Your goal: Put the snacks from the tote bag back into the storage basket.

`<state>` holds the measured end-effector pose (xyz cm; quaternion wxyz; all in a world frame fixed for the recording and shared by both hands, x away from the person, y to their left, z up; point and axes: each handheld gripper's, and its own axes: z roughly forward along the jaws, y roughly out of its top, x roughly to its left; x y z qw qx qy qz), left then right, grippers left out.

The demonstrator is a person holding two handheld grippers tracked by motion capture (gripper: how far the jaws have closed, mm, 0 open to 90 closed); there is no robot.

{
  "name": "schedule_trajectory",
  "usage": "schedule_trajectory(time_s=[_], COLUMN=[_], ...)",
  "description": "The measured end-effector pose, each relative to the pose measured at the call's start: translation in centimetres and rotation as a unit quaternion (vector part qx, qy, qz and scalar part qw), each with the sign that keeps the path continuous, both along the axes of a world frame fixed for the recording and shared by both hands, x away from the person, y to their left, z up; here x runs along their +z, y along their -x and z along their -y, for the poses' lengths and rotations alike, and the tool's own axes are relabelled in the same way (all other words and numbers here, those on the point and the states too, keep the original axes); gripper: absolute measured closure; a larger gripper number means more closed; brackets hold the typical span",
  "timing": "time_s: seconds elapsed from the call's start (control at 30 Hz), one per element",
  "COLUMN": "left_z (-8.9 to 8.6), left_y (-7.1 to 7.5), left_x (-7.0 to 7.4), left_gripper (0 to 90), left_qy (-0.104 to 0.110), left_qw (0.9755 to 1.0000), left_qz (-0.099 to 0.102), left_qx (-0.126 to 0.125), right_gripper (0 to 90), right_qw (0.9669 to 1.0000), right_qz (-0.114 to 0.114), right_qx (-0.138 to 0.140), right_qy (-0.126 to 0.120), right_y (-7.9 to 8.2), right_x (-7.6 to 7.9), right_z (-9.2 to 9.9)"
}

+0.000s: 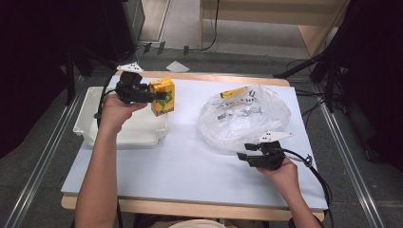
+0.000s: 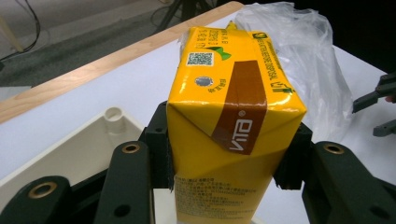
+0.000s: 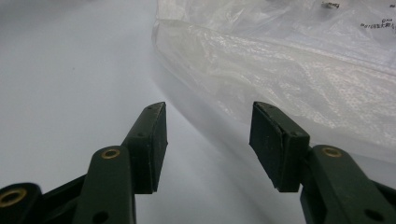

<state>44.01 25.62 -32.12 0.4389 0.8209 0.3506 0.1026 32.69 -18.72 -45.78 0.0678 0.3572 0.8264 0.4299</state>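
Left claw (image 2: pixel 233 158): nearest to my camera, low centre of the left gripper view; I see both pads pressed on the sides of the yellow drink carton (image 2: pixel 233 116), so it is grasping the carton.
Yellow drink carton: held off the worktop (image 1: pixel 190 161) in the upper left of the high view, over the right end of the white tray (image 1: pixel 95 123); brown band and printed label face my camera.
White tray: left side of the high view, on the worktop, partly under my left hand (image 1: pixel 114 109).
Right claw (image 1: pixel 243 156): lower right of centre in the high view, released, with nothing between the pads; it sits just beside the near edge of the plastic bag (image 1: pixel 242 114).
Plastic bag: clear, crumpled, right of centre, with a yellow item (image 1: pixel 234 92) poking from its far edge.
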Motion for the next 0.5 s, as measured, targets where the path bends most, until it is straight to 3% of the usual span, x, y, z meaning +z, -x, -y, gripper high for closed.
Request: schedule_trajectory(time_s=[0.23, 0.5], left_z=[-1.2, -2.1], left_y=[-0.2, -0.3], left_x=[-0.2, -0.3], left_gripper=[52.2, 52.2], left_qy=[0.007, -0.003], left_qw=[0.9998, 0.9993], left_qz=[-0.005, 0.005], left_qx=[0.016, 0.036], right_gripper=[47.8, 47.7], right_qw=[1.0, 1.0], right_qz=[0.0, -0.001], right_qx=[0.0, 0.001], right_qy=[0.002, 0.003], right_y=[0.0, 0.0], right_x=[0.0, -0.1], right_z=[0.0, -0.1])
